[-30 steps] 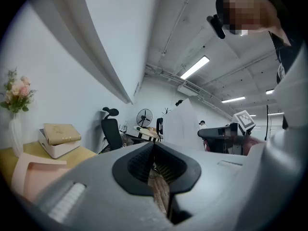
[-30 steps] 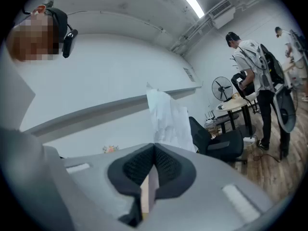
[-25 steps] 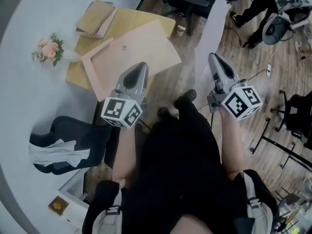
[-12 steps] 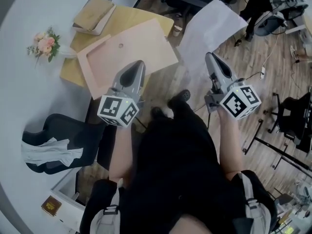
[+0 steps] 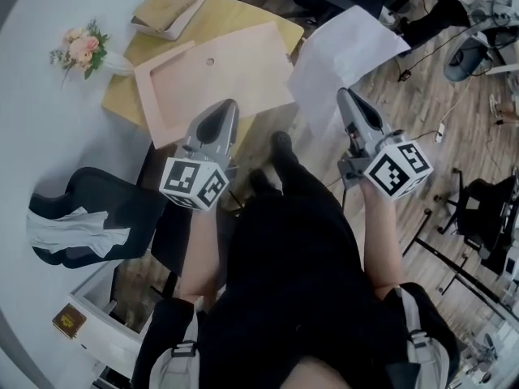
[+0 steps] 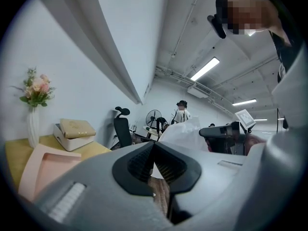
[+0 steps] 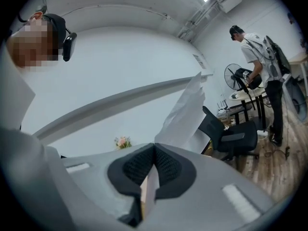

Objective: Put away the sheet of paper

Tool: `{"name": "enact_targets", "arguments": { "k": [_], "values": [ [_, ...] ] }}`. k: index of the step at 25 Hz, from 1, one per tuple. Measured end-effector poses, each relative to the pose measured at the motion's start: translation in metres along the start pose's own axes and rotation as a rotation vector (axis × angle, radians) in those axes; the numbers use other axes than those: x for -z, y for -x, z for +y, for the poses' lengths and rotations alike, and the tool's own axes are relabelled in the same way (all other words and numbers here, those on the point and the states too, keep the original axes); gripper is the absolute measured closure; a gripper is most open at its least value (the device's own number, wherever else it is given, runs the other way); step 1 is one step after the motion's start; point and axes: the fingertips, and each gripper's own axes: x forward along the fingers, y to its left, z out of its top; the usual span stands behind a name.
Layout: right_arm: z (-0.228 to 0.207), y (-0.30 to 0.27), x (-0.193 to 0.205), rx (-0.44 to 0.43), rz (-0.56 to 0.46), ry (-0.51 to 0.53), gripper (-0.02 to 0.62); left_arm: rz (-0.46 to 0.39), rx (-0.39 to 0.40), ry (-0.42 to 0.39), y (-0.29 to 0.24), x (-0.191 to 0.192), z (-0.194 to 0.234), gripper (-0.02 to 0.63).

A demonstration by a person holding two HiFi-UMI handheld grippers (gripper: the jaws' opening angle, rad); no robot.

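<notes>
The white sheet of paper point(image 5: 345, 51) hangs in the air right of the yellow table, its lower edge pinched in my right gripper point(image 5: 346, 97), which is shut on it. In the right gripper view the sheet point(image 7: 185, 112) rises up from between the closed pads of that gripper point(image 7: 154, 148). My left gripper point(image 5: 225, 108) hovers above the near edge of a flat pink tray point(image 5: 215, 67) that lies on the yellow table point(image 5: 122, 108). It holds nothing, and its jaws point(image 6: 154, 146) meet tip to tip in the left gripper view.
A beige box point(image 5: 169, 8) and a vase of flowers point(image 5: 79, 47) stand at the table's far side. A black chair point(image 5: 89, 217) draped with white cloth is at the left. Office chairs, cables and people fill the wooden floor point(image 5: 430, 87) to the right.
The sheet has turned from nearly edge-on to broadside and sits closer to the table. Both grippers have moved slightly toward the table, still shut.
</notes>
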Motion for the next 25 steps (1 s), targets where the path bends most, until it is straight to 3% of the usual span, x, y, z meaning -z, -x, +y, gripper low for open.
{"name": "enact_targets", "arguments": {
  "k": [14, 25],
  "values": [
    [-0.014, -0.104, 0.034, -0.209, 0.174, -0.096, 0.592, -0.001, -0.249, 0.001, 0.018, -0.007, 0.040, 0.598],
    [-0.061, -0.178, 0.091, -0.264, 0.363, -0.154, 0.592, -0.013, -0.405, 0.009, 0.006, -0.012, 0.059, 0.598]
  ]
}}
